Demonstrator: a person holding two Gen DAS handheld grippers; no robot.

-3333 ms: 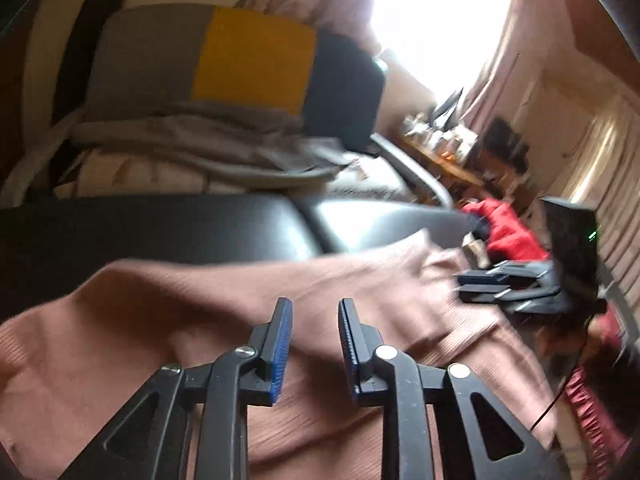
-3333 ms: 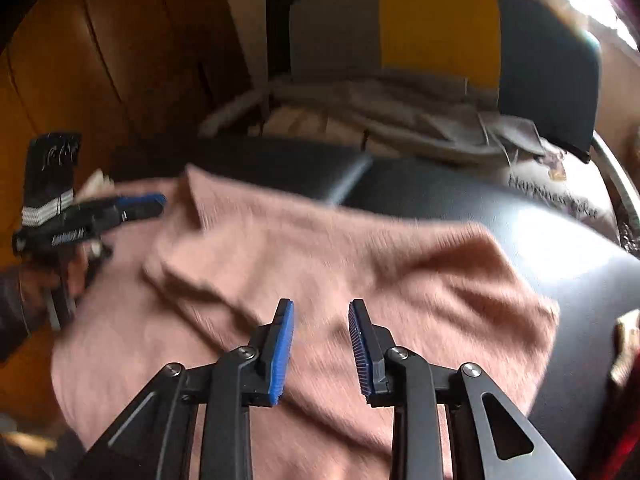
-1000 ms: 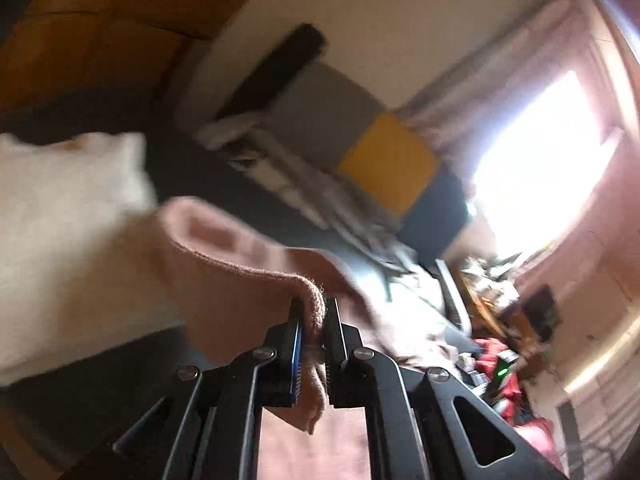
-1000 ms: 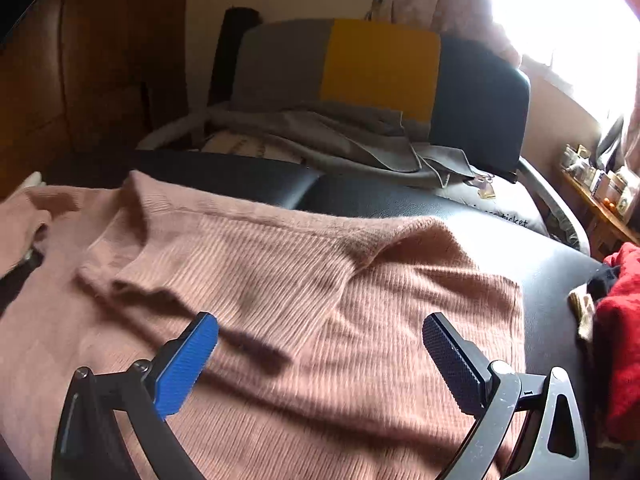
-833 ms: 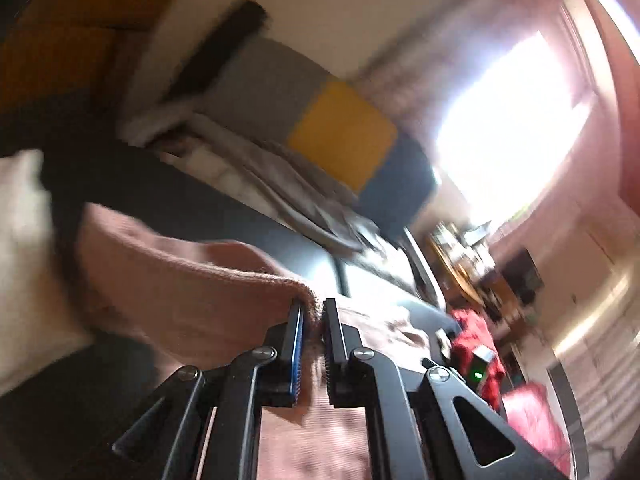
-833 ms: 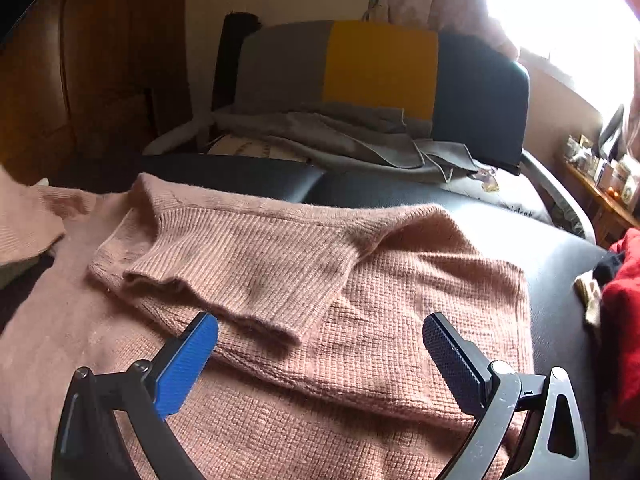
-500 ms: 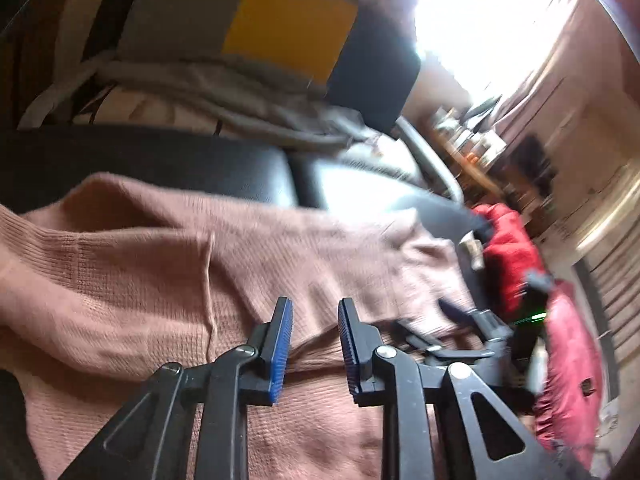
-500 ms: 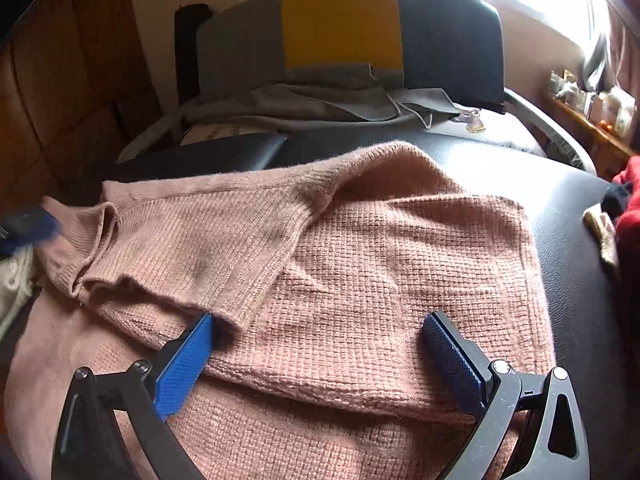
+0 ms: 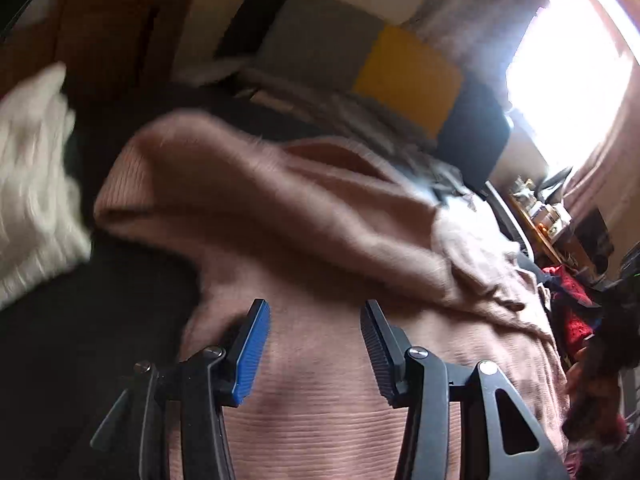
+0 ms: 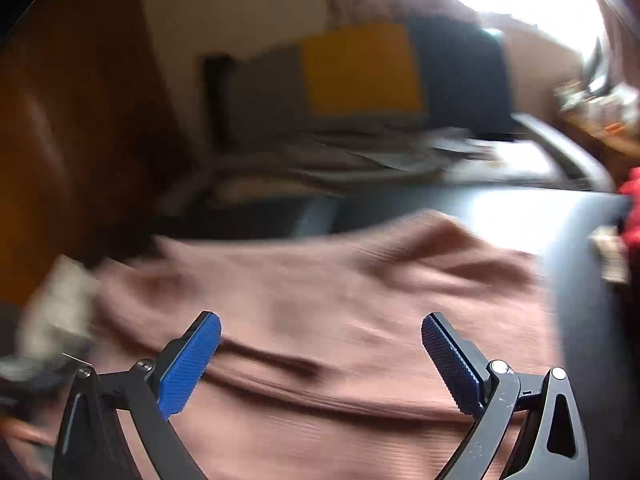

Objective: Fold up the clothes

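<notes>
A dusty-pink ribbed sweater (image 9: 320, 264) lies spread over a black, glossy padded surface (image 10: 520, 220), with one part of it folded over the body in a thick rounded ridge that runs across the left wrist view. The left claw (image 9: 314, 340) is released, its blue-padded fingers (image 9: 252, 348) parted with nothing between them, poised just over the flat knit below that ridge; whether the tips touch the fabric cannot be told. The right claw (image 10: 320, 356) is released too and spread wide, its blue pads (image 10: 188, 364) standing apart above the near part of the sweater (image 10: 320, 300), gripping nothing. The right wrist view is smeared by motion blur, so fine folds are hard to read. A pale cream knitted garment (image 9: 32, 184) sits at the sweater's left edge. Behind the surface stands a chair with a grey, yellow and dark blue back (image 9: 400, 68), grey cloth draped on its seat. A red fabric heap (image 9: 572, 304) lies to the right, beside a bright window (image 9: 572, 68).
</notes>
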